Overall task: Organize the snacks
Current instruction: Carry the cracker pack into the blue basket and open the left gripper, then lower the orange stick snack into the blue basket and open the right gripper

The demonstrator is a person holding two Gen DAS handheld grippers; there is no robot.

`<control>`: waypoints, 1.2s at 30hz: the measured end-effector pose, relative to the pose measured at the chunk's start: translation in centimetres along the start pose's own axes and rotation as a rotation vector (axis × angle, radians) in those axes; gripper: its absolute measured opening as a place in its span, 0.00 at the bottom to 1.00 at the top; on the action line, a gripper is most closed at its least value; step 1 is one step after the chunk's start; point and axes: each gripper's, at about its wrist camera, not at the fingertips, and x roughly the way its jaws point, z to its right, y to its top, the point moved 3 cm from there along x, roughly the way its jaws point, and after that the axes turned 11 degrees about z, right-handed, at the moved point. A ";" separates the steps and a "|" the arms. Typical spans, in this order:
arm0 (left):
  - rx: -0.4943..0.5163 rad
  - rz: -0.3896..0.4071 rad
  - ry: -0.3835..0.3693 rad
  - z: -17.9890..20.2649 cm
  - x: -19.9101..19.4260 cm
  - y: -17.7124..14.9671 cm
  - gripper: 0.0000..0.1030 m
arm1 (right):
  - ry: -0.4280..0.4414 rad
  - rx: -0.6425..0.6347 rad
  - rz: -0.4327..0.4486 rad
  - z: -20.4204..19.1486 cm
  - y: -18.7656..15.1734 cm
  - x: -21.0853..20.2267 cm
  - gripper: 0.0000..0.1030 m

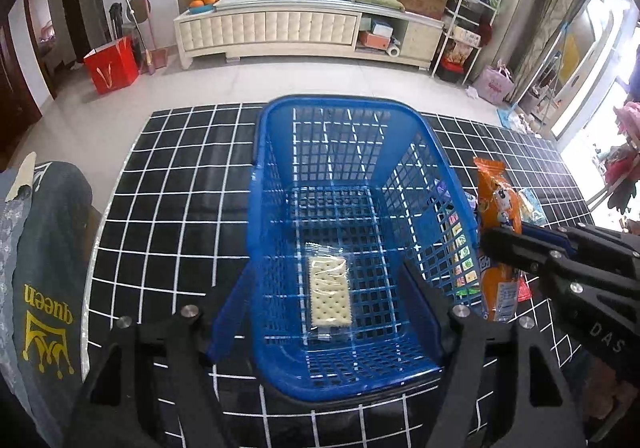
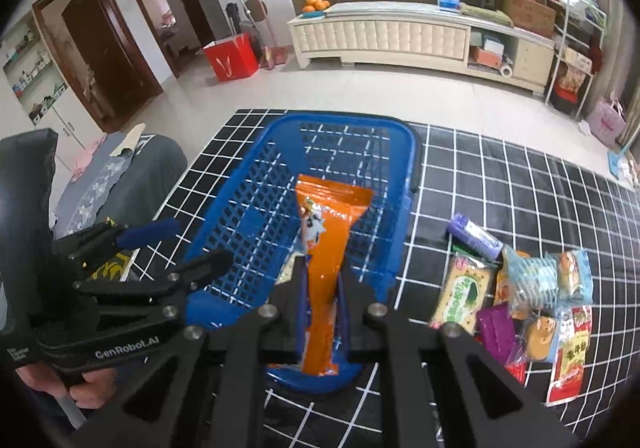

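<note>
A blue plastic basket [image 1: 340,101] stands on the black grid-patterned cloth [image 1: 168,208]. A clear packet of crackers [image 1: 330,288] lies flat on its mesh floor. My left gripper [image 1: 326,304] hangs over the basket's near end, open. Its pads stand well apart on either side of the cracker packet and do not touch it. From the right wrist view the left gripper [image 2: 184,246] is at the basket's [image 2: 352,119] left wall. My right gripper [image 2: 320,280] is shut on a long orange snack packet [image 2: 328,216], held upright by the basket's right rim. The left wrist view also shows this orange packet [image 1: 496,204].
A pile of several snack packets [image 2: 520,296] lies on the cloth right of the basket. A grey garment [image 1: 44,280] with yellow print lies at the cloth's left edge. A person's hand [image 2: 80,388] holds the left gripper's handle. Behind are tiled floor and a white cabinet [image 1: 280,32].
</note>
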 end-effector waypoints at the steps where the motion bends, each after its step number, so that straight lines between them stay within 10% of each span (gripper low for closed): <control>1: -0.002 0.001 0.004 -0.2 -0.1 0.0 0.68 | -0.003 -0.003 -0.003 -0.2 0.0 0.1 0.16; 25: -0.032 0.000 -0.018 -3.5 0.9 -0.9 0.68 | -0.140 0.022 -0.201 -1.0 -2.6 5.5 0.20; 29: -0.015 0.009 -0.016 -2.8 0.0 -0.9 0.68 | -0.143 0.043 -0.171 -0.7 -2.4 4.0 0.61; 36: 0.005 0.034 -0.022 -0.9 -2.1 -0.7 0.68 | -0.153 0.037 -0.076 -0.1 -1.6 -0.5 0.69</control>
